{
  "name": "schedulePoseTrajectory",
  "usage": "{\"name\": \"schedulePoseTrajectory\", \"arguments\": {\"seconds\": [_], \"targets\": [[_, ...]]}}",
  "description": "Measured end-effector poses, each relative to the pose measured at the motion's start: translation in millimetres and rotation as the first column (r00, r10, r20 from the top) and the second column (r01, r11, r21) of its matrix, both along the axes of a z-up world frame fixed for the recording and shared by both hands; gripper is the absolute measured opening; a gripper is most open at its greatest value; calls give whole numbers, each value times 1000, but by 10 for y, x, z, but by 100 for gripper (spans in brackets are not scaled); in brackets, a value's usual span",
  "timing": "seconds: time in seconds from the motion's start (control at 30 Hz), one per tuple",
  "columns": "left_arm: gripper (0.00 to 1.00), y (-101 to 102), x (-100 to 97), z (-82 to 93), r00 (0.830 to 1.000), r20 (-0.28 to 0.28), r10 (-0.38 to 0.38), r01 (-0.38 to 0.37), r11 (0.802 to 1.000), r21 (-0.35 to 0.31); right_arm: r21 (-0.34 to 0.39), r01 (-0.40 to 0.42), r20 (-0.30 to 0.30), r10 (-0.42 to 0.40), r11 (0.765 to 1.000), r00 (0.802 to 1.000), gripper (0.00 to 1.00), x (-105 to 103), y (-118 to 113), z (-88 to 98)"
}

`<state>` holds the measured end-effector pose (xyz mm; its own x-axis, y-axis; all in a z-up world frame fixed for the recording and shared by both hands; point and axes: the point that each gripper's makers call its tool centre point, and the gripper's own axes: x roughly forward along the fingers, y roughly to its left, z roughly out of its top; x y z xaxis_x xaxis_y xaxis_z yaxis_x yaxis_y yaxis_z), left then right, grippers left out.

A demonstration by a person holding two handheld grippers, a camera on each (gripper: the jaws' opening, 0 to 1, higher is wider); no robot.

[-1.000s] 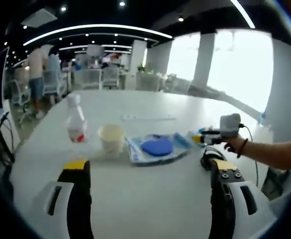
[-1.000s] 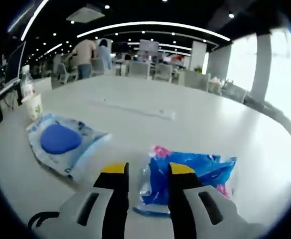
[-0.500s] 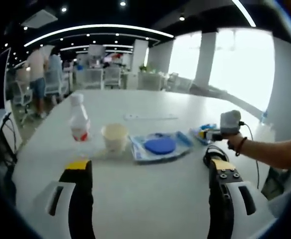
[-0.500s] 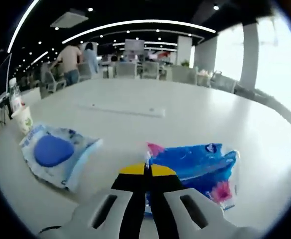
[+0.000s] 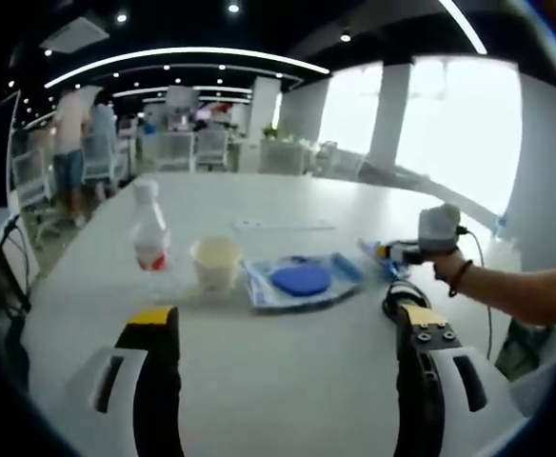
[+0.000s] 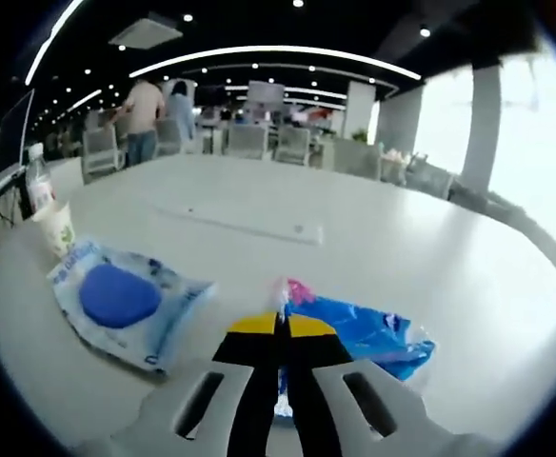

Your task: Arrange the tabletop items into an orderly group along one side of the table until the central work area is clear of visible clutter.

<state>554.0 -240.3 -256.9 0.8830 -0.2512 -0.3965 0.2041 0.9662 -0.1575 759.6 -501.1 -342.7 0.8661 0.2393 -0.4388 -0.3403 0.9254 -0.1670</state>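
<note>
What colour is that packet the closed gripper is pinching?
Blue packet, with pink corners; clearest in the right gripper view.

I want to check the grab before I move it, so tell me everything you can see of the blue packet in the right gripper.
The blue plastic packet is glossy, crinkled film with pink patches at its near corner. It lies on the white table, stretching away to the right. The right gripper has its yellow-tipped jaws shut on the packet's near left edge. It lies apart from the clear pouch with a blue disc. Its print is too blurred to read.

Black jaws w/ yellow tips, white housings, red-brown wristband (image 5: pixel 465 282)
</note>
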Motion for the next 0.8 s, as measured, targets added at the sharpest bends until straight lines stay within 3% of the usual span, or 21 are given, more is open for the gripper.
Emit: {"name": "schedulePoseTrajectory", "arguments": {"seconds": [0.13, 0.2, 0.67, 0.8], "targets": [[91, 19, -29, 25, 1000, 3, -1, 1, 1000, 5, -5, -11, 0, 11, 1000, 1000, 1, -8, 43, 1], [92, 39, -30, 34, 1000, 7, 7, -7, 1000, 6, -51, -35, 4, 35, 998, 999, 1, -15, 81, -9], [91, 92, -67, 8, 1000, -5, 16, -16, 1000, 1, -35, -28, -53, 26, 999, 998, 1, -23, 155, -250], [91, 96, -71, -4, 1000, -10, 17, -17, 1000, -2, -37, -62, -71, 59, 997, 996, 4, -55, 203, -298]]}}
